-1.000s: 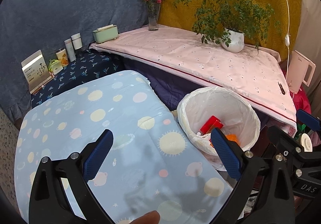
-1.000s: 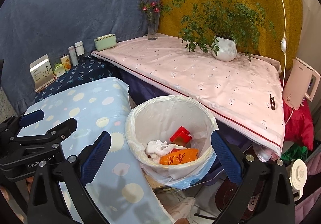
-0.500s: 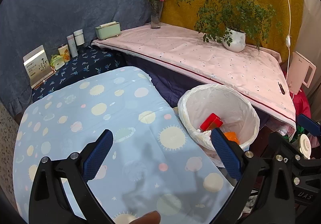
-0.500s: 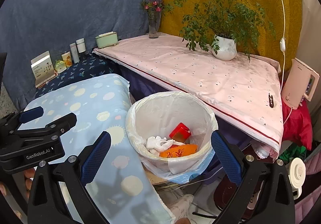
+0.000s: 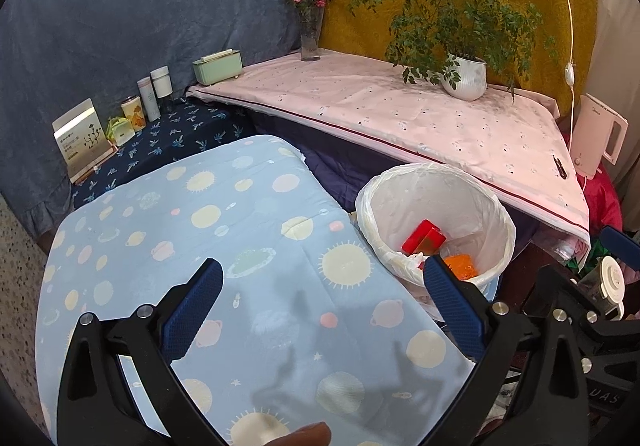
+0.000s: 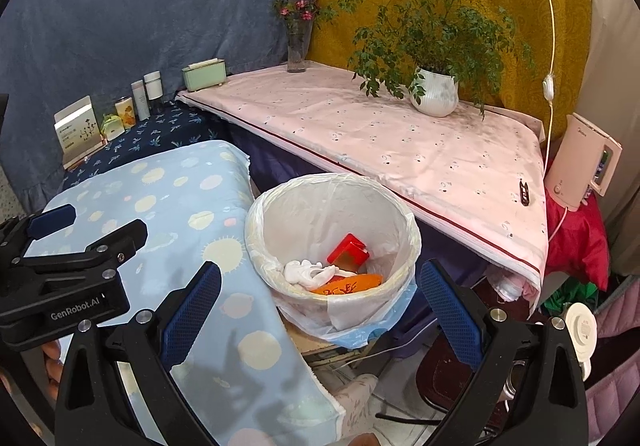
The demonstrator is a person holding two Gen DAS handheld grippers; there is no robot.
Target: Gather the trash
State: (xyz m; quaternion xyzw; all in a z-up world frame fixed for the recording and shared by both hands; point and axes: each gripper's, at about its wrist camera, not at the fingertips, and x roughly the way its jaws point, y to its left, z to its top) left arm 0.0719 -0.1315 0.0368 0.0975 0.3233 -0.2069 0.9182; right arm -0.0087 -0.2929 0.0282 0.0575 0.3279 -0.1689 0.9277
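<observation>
In the left wrist view, the left gripper (image 5: 320,298) hung wide apart and empty above the blue cloth (image 5: 224,246), which showed no litter. The bin (image 5: 436,230) stood just beside the cloth's right edge, holding a red box (image 5: 424,240) and an orange wrapper (image 5: 460,264).

In the right wrist view, the right gripper (image 6: 318,300) was likewise spread and empty, over the bin (image 6: 332,242). A white wad (image 6: 306,272) lay inside, touching the orange wrapper (image 6: 348,284). The liner (image 6: 360,326) sagged loose outside the rim; a descending finger could likely snag it and tip the bin.
</observation>
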